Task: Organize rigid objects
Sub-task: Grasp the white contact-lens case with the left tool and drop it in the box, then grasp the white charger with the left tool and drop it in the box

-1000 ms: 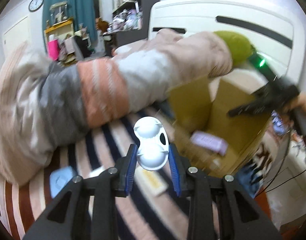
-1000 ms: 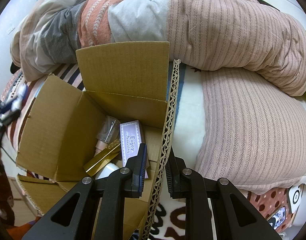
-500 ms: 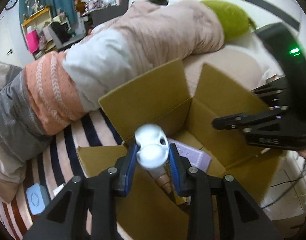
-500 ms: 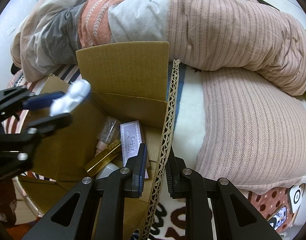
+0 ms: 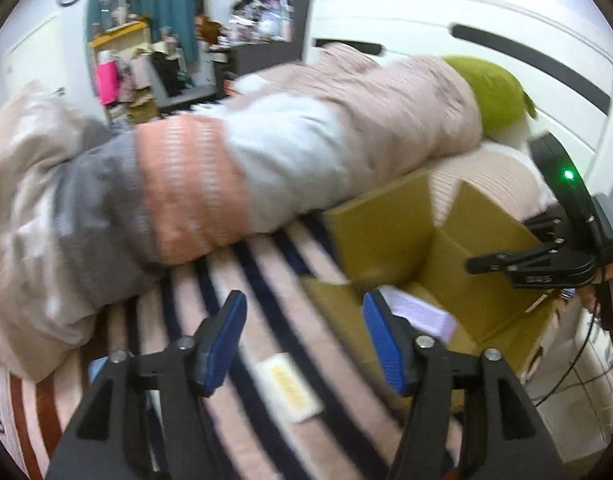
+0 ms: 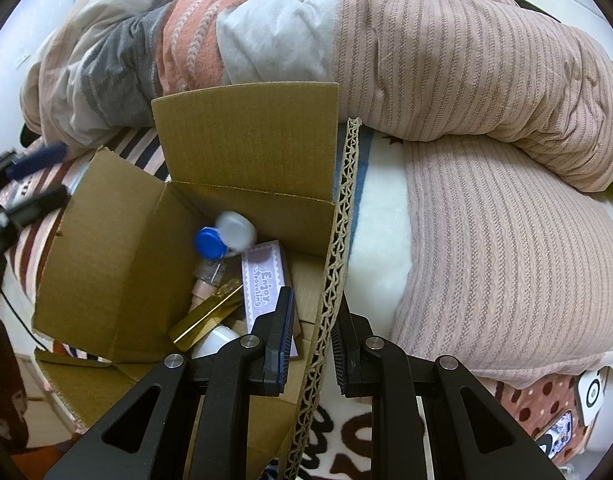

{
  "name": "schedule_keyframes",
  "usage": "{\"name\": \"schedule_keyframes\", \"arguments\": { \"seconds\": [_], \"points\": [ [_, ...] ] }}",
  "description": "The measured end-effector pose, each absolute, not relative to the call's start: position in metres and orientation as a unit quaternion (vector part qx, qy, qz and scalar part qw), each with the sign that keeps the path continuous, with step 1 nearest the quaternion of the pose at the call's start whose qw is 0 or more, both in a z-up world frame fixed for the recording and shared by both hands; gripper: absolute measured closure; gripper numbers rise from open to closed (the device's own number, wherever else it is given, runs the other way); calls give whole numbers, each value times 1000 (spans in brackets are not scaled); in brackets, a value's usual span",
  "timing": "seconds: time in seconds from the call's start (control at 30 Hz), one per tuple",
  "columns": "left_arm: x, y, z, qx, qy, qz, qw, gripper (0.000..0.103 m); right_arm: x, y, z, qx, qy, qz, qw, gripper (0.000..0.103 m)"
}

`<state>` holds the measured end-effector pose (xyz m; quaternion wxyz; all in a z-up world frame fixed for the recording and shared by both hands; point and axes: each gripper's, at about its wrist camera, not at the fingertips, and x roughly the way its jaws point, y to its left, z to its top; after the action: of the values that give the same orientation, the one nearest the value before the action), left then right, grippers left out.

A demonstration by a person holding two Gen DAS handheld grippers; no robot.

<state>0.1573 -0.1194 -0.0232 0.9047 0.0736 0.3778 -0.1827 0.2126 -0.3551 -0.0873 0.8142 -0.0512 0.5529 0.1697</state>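
Observation:
An open cardboard box (image 6: pixel 118 248) stands on the bed; it also shows in the left wrist view (image 5: pixel 390 232). Inside lie a white case with a blue cap (image 6: pixel 226 236), a purple "Enjoy traveling" box (image 6: pixel 266 284), a gold bar (image 6: pixel 206 316), a small bottle and a white round thing. My right gripper (image 6: pixel 312 340) is shut on the box's right flap (image 6: pixel 338 248). My left gripper (image 5: pixel 302 340) is open and empty above the striped bedding, left of the box; it shows blurred at the left edge of the right wrist view (image 6: pixel 30 176).
A rolled quilt (image 6: pixel 346 60) in pink, grey and orange lies behind the box. A yellow flat packet (image 5: pixel 288 384) and a pale blue item (image 5: pixel 96 368) lie on the striped cover (image 5: pixel 258 280). A green pillow (image 5: pixel 494 96) rests by the white headboard. Cluttered shelves stand beyond.
My left gripper let go of the white case, which now lies in the box, opened, and drew back left over the bedding. The right gripper has kept its hold on the flap.

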Motion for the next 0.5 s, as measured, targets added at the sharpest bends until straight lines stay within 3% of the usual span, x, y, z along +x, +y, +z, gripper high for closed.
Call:
{"name": "schedule_keyframes", "arguments": {
  "seconds": [0.37,0.5],
  "points": [
    [177,-7,-100,77,434,-79,894,44,214,-355,-89,-52,553,170,814,89],
    [191,15,-144,15,487,-64,871,44,214,-355,-89,-51,553,170,814,89]
  ]
}}
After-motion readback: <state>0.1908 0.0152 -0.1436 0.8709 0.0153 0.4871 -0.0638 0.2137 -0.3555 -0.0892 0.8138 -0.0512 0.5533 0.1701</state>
